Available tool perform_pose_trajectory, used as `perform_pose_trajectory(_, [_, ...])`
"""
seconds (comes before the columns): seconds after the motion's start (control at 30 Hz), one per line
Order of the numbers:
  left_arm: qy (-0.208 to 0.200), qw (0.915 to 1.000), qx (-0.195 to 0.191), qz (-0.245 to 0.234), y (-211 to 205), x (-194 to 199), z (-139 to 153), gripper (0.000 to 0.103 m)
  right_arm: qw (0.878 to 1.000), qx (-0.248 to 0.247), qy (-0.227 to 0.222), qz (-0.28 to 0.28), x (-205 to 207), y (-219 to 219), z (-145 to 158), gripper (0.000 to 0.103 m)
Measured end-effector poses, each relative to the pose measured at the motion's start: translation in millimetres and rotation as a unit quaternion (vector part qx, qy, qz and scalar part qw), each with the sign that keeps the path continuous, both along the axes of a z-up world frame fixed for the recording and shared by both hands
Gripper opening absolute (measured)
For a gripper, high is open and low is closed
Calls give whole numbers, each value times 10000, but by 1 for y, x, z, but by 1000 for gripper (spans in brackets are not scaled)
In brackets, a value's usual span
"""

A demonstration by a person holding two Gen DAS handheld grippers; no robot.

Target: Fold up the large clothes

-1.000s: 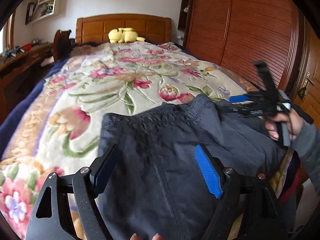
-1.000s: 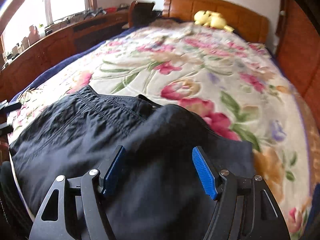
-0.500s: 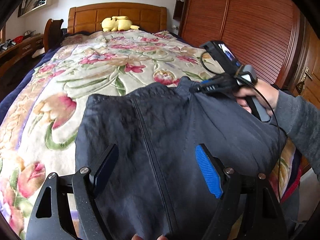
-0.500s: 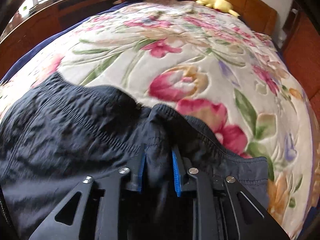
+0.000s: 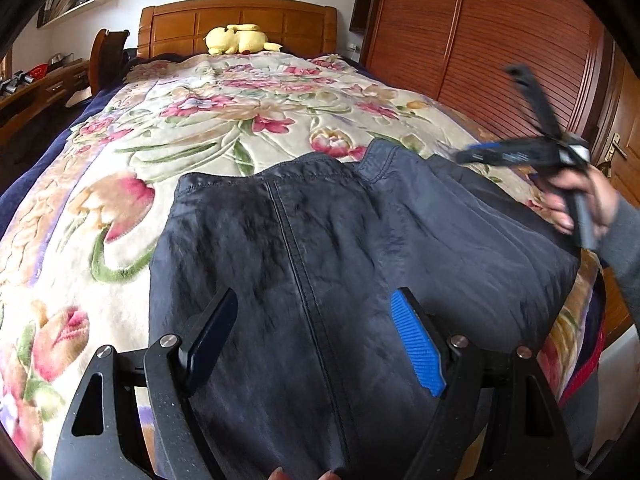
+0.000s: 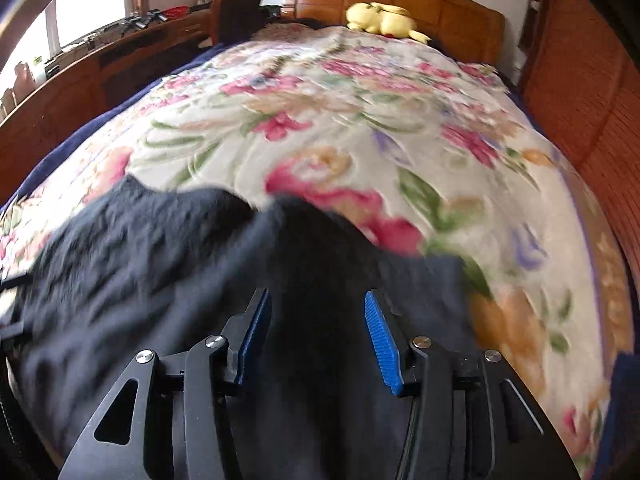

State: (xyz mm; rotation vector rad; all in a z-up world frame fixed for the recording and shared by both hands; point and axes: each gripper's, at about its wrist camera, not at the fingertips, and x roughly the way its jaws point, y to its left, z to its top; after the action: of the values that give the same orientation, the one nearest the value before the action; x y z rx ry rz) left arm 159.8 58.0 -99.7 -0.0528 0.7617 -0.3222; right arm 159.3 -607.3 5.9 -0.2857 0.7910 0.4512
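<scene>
A large dark navy garment (image 5: 320,240) lies spread on the floral blanket (image 5: 200,128), its waistband toward the headboard. My left gripper (image 5: 316,300) hovers open over the garment's middle seam, with nothing pinched. In the left wrist view my right gripper (image 5: 474,152), blurred and held by a hand (image 5: 576,196), hangs above the garment's right part. In the right wrist view the right gripper (image 6: 316,300) has its jaws apart and opening. Dark cloth (image 6: 180,248) lies below and between its blue pads (image 6: 380,336), which do not press on it.
A yellow plush toy (image 5: 238,38) rests by the wooden headboard (image 5: 240,20). A brown slatted wardrobe (image 5: 500,40) runs along the right side of the bed. A wooden desk with clutter (image 6: 100,60) stands under the window on the left.
Half a second ago the right gripper was shut on a fold of the waistband. It has since let go, opened and pulled back and up. The left gripper sank slightly.
</scene>
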Motion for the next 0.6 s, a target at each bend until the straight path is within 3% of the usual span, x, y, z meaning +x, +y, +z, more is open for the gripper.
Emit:
perform_pose_trajectory(0.3, [-133,9999,2,-36,-4,-8,7,80,9986,-239,166,-453,-98,-91,-17,50])
perform_pose_trajectory(0.47, [-352,9994,2,69,-9,-17,20,80,9966,-103,162,-802,-124,-124,-16,50])
perform_pose_trajectory(0.6, [-401,9992,7,62,-15,-25,28,80,9920,-342,448,-1130,-125,-144,-48,50])
